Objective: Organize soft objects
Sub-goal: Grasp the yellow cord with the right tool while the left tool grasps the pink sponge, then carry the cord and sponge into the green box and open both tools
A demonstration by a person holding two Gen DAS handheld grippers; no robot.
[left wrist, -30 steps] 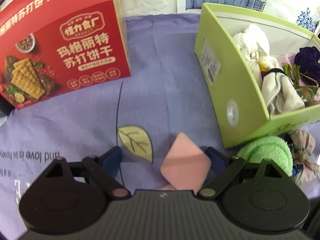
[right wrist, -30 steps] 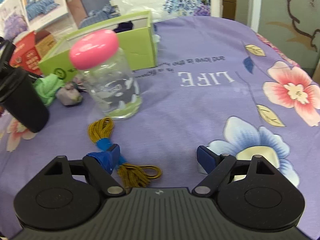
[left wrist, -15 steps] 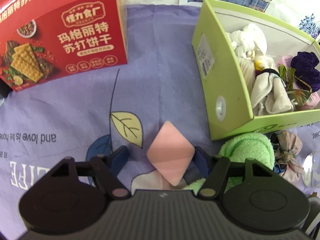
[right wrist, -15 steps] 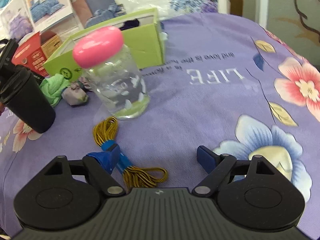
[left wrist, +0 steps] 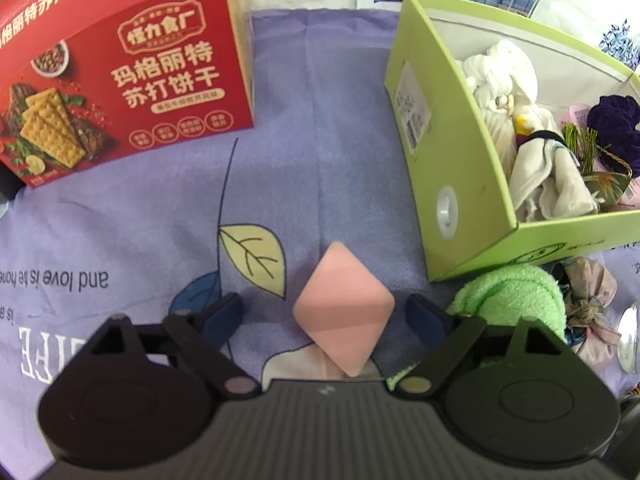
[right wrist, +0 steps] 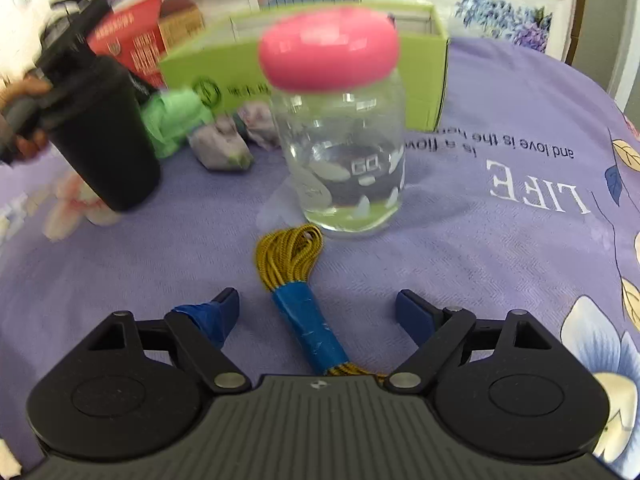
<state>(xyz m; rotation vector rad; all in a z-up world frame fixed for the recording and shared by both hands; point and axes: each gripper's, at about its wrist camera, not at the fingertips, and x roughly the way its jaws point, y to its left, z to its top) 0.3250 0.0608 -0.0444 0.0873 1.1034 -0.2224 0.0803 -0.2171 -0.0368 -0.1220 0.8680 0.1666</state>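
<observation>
On the lilac flower-printed cloth (left wrist: 332,128) between my left gripper (left wrist: 324,312)'s blue pads stands a pale pink, diamond-shaped soft sponge (left wrist: 344,312). The jaws have just been opening and stand wide: the right pad is just beside the sponge's corner with a sliver of gap, the left pad well clear of it. Just right of that gripper lies a fuzzy mint-green rolled towel (left wrist: 512,296), and beside it a small greyish-purple cloth pouch (left wrist: 592,304), both against the near wall of the lime-green cardboard box (left wrist: 424,140). Inside the box I see a white knotted cloth (left wrist: 516,128) and a dark purple yarn bundle (left wrist: 616,128). Far left stands a red cracker carton with printed biscuits (left wrist: 120,76).

My right gripper (right wrist: 318,314) is spread wide as well, its jaws having just opened a touch, with nothing pressed. Between them lies a skein of mustard-yellow cord wrapped in a blue tape band (right wrist: 308,320), touching neither pad; its looped end reaches toward a clear glass jar with a glossy pink lid (right wrist: 340,152) just beyond. Left of the jar, blurred, I see the left gripper's black body (right wrist: 96,132) and a hand (right wrist: 24,120) around its handle.
</observation>
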